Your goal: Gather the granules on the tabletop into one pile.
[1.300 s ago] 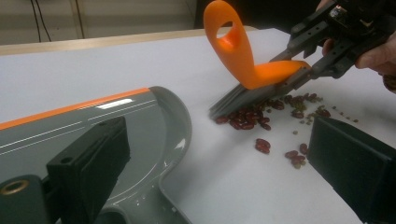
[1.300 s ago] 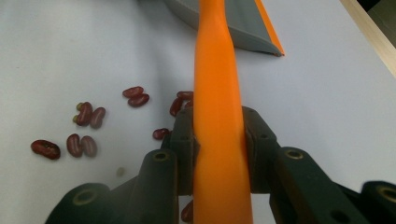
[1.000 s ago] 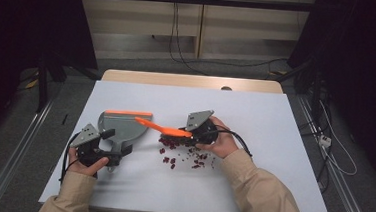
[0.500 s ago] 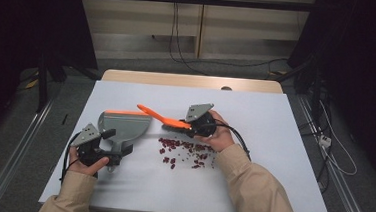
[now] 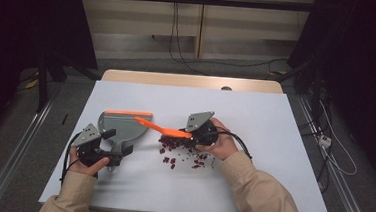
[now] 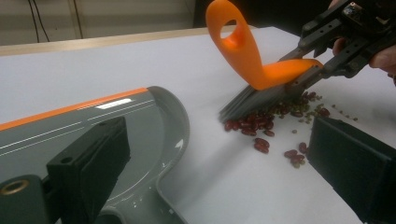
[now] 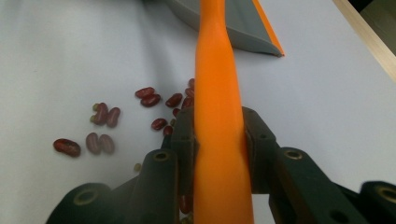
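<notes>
The red beans (image 5: pixel 180 153) are lying on the white worktop (image 5: pixel 273 142), just right of the grey dustpan (image 5: pixel 122 126). The right claw (image 5: pixel 190 135) is pinching the orange brush (image 5: pixel 162 128), its handle pointing toward the dustpan. The left claw (image 5: pixel 115 156) is gripping the dustpan's handle.

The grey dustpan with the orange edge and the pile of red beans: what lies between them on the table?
Nothing: the left gripper view shows a bare strip of white table between the grey dustpan and red beans.

Sleeves: beige, long, on both forearms
Left gripper (image 5: pixel 103 152): black, grey plate, black cable
Right gripper (image 5: pixel 192 135): black, grey plate, black cable
</notes>
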`<state>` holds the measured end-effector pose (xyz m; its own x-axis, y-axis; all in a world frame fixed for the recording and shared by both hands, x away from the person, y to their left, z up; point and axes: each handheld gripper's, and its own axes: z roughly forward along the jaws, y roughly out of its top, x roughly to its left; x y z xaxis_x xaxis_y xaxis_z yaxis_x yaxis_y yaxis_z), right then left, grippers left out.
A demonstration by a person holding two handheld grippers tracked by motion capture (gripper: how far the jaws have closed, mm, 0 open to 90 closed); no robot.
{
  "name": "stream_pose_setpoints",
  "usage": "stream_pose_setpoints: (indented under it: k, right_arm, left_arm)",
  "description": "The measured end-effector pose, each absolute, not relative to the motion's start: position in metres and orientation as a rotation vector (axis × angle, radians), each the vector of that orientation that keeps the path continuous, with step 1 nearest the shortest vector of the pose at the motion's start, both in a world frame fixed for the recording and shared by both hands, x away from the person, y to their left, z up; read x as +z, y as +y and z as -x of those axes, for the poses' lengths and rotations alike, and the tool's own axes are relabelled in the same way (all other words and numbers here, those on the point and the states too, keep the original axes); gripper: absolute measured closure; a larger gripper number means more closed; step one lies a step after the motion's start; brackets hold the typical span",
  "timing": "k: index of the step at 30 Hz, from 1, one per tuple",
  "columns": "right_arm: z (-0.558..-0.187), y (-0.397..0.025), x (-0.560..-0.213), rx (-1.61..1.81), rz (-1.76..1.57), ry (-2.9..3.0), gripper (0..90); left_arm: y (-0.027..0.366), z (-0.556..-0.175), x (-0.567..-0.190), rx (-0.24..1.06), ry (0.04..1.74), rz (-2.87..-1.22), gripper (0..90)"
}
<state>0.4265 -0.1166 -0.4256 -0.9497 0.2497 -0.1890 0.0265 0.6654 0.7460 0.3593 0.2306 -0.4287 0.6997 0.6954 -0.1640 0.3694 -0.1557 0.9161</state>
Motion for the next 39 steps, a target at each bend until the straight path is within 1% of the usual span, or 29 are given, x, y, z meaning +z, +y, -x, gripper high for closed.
stream_pose_setpoints:
  k: [5,12,21,26,33,39]
  right_arm:
    - [-0.423,-0.120,-0.424,1.171,-0.230,2.580,71.5]
    - [-0.437,-0.125,-0.415,1.219,-0.278,2.512,71.5]
    - [-0.455,-0.104,-0.429,1.163,-0.291,2.525,71.5]
    - [-0.445,-0.092,-0.429,1.146,-0.213,2.561,71.4]
    - [-0.434,-0.093,-0.427,1.168,-0.171,2.592,71.5]
    - [-0.430,-0.097,-0.424,1.213,-0.208,2.569,71.5]
  left_arm:
    - [0.230,-0.360,-0.429,0.357,0.849,-1.773,5.7]
    - [0.230,-0.360,-0.430,0.357,0.850,-1.777,5.7]
    - [0.230,-0.361,-0.430,0.356,0.849,-1.776,5.7]
    - [0.231,-0.361,-0.430,0.356,0.848,-1.776,5.7]
    - [0.230,-0.360,-0.429,0.357,0.847,-1.778,5.7]
    - [0.230,-0.360,-0.430,0.357,0.847,-1.778,5.7]
